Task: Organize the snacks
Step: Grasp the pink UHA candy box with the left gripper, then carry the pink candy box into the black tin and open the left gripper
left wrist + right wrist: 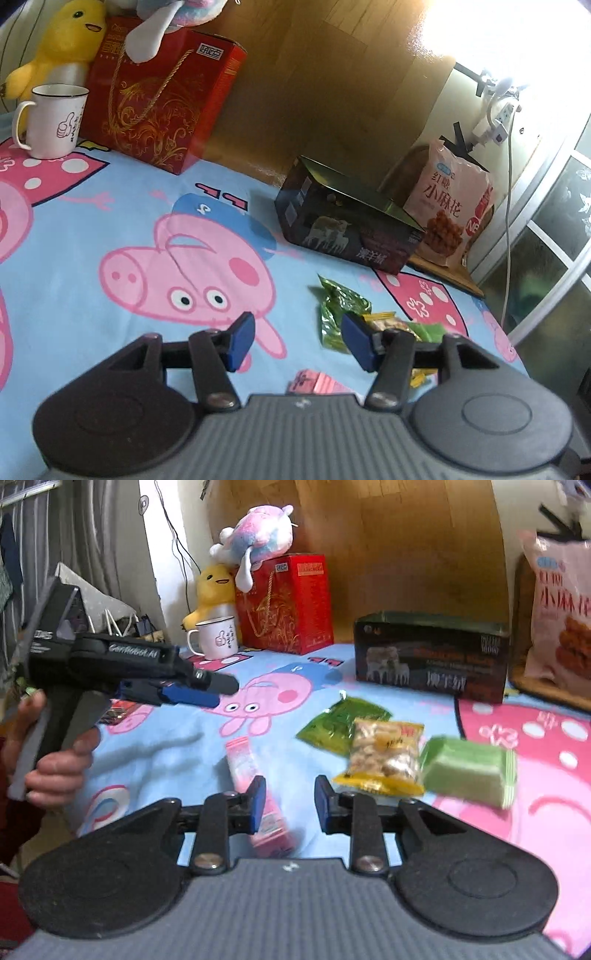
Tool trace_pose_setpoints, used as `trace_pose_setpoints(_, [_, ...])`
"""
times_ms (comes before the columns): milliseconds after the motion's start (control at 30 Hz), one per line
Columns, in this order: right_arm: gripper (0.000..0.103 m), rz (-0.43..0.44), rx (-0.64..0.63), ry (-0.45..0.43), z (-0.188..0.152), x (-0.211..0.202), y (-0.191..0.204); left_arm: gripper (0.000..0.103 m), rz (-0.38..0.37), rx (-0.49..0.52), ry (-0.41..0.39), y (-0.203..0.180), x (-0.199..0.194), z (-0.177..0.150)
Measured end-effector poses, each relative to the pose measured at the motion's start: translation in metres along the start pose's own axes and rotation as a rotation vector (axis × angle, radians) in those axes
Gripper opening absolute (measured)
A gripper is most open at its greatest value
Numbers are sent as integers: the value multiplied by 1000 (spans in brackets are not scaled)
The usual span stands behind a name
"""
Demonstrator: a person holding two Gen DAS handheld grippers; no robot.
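Several snacks lie on the cartoon-pig bedsheet: a pink stick packet (255,775), a dark green packet (340,720), a yellow peanut packet (388,753) and a pale green wrapped cake (469,768). My right gripper (290,806) is open, just above the near end of the pink packet. My left gripper (297,343) is open and empty above the sheet; the green packet (338,306) and the pink packet (314,384) lie near its right finger. The left gripper also shows in the right wrist view (207,686), hovering at left.
An open dark box (432,653) stands behind the snacks, with a large pink snack bag (557,613) to its right. A red gift box (288,602), a white mug (216,637) and plush toys (255,535) stand at the back left against the wooden headboard.
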State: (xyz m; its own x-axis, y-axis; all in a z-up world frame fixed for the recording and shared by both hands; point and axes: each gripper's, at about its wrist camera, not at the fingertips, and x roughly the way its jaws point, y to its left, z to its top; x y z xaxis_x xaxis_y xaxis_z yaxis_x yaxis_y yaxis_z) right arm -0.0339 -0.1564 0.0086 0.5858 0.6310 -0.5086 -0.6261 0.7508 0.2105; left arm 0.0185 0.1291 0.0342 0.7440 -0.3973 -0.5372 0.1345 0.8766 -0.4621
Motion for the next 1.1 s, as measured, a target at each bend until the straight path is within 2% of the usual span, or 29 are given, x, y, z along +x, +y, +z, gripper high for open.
trace_pose_setpoints(200, [33,19,-3,66,-11,-2,7,53,-39,63,49,-15,11,-14])
trace_pose_setpoints(367, [33,35,-31,101,-12,-5,6,51,-35,133,104,-25,24,-29])
trace_pose_setpoints(433, [33,34,-42,115,-14,-2,7,47,-46,132,134,-26,29,-35])
trace_pose_setpoints(500, [27,26,-48,110,-15,1,7,48,-28,140,117,-28,27,-39])
trace_pose_setpoints(633, [27,-9,-54,77,-10,3,4,47,-36,93,106,-22,19,-35])
trace_pose_setpoints(800, [27,-5,-67,8,8,1,-1,47,-59,29,70,-18,16,-12])
trace_pose_setpoints(1100, [28,-98,-135,-139,66,12,-33,47,-67,97,-41,-48,50,66])
